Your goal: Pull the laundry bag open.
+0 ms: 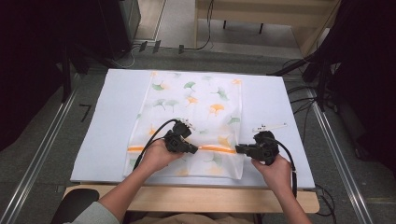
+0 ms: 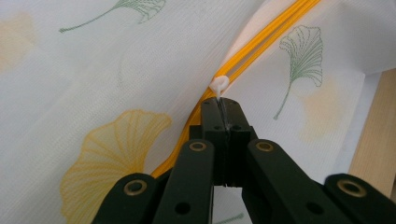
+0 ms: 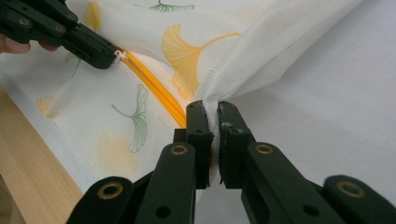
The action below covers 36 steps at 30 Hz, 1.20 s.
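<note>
A white mesh bag (image 1: 191, 105) printed with green and yellow ginkgo leaves lies flat on the table. An orange zipper (image 1: 217, 149) runs across its near end. My left gripper (image 1: 196, 150) is shut on the small white zipper pull (image 2: 218, 85), about midway along the zipper (image 2: 261, 42). My right gripper (image 1: 238, 149) is shut on the bag's right edge (image 3: 243, 60) at the zipper's end, and the mesh bunches between its jaws (image 3: 212, 112). In the right gripper view the left gripper (image 3: 109, 58) holds the pull (image 3: 119, 55) farther along the zipper (image 3: 154, 88).
The bag rests on a white table cover (image 1: 112, 116) with a wooden table edge (image 1: 187, 198) along the near side. A small white object (image 1: 269, 126) lies just beyond my right gripper. Cables and dark equipment stand on the floor around the table.
</note>
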Each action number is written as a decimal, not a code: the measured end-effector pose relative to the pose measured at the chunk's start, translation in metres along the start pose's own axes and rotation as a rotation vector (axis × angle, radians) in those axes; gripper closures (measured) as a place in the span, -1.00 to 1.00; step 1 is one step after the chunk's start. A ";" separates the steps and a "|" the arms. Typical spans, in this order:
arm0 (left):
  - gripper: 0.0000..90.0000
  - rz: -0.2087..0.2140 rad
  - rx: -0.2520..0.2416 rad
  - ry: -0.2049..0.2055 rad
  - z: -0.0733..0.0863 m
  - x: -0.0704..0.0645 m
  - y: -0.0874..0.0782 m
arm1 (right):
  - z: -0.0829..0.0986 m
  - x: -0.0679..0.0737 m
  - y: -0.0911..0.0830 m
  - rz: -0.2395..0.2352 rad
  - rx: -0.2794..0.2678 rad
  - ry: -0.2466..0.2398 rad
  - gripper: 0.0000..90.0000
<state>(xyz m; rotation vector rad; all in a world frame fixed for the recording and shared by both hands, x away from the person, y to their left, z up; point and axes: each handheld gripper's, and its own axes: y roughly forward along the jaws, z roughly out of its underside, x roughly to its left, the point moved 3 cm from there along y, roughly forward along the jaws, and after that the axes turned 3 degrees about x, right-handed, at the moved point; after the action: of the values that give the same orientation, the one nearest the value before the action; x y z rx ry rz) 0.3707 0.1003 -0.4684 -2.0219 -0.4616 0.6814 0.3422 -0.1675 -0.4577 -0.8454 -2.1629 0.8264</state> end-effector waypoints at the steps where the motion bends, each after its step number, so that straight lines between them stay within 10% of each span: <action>1: 1.00 -0.003 0.000 -0.006 0.001 0.000 -0.001 | 0.000 0.000 0.000 0.000 0.000 -0.001 0.92; 36: 1.00 -0.006 -0.005 -0.037 0.017 0.013 -0.013 | 0.001 0.000 0.001 -0.008 0.010 -0.012 0.91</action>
<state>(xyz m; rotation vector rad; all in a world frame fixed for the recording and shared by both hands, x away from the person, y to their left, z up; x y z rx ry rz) 0.3695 0.1253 -0.4680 -2.0150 -0.4908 0.7157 0.3422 -0.1676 -0.4588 -0.8279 -2.1694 0.8393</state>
